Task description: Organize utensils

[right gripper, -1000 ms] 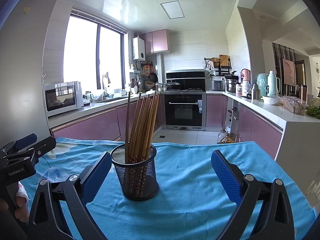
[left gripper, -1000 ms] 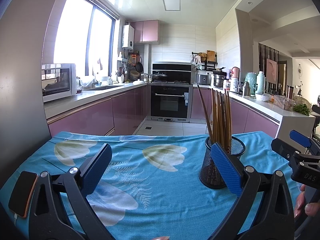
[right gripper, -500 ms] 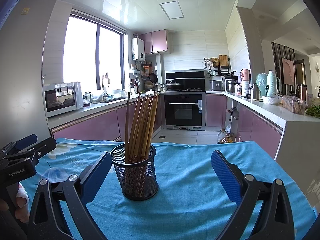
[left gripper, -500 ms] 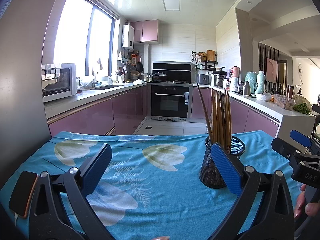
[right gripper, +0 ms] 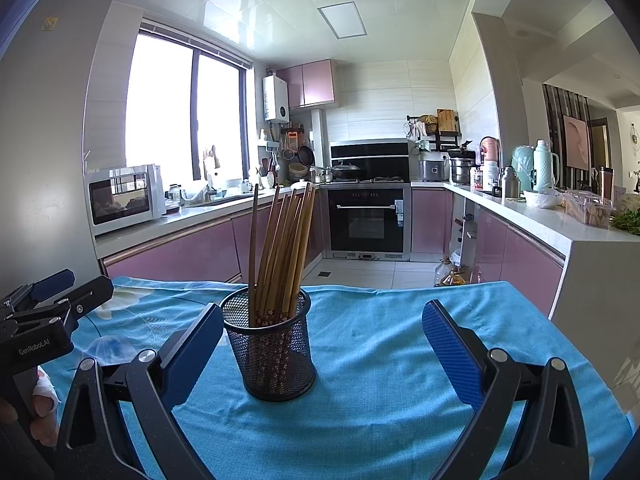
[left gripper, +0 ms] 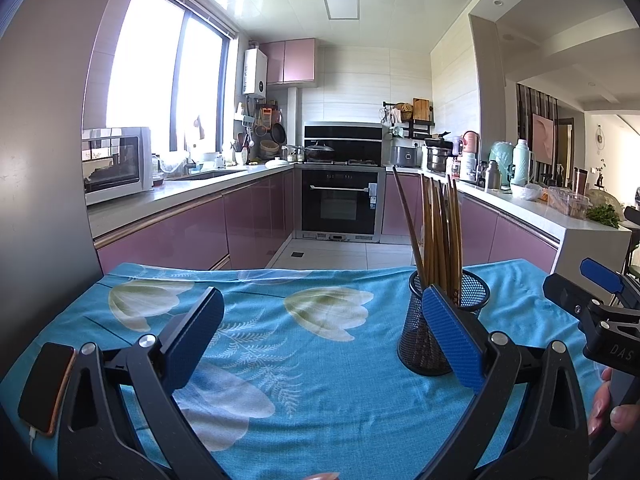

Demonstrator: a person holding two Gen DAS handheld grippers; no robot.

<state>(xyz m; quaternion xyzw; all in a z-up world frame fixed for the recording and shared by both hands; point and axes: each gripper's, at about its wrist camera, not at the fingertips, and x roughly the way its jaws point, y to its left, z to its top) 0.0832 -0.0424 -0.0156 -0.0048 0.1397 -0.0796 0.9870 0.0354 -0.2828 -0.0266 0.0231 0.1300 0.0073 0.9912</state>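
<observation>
I cannot see the bottoms of the chopsticks [right gripper: 280,248] well, because the black mesh cup [right gripper: 270,350] hides them. In my left view, the blue pad of my own finger [left gripper: 452,336] covers part of the cup. A phone [left gripper: 46,388] at the left edge is partly cut off by the gripper frame.

My left hand-held gripper [left gripper: 320,332] is spread wide and holds nothing. It sits low over the blue flowered cloth [left gripper: 320,360] on the counter, pointing at the kitchen. My right hand-held gripper [right gripper: 322,352] is spread wide too, with nothing in it. It sits low over the cloth as well.

The mesh cup stands upright on the cloth, and the chopsticks stand in it, leaning a little. In my right view the cup is just beside the left finger [right gripper: 192,354]; I cannot tell if they touch. In my left view the cup is off to the right side.

Each gripper shows at the edge of the other's view. Behind the counter are pink cupboards [right gripper: 180,252], an oven [right gripper: 368,220] and a microwave [right gripper: 124,198].
</observation>
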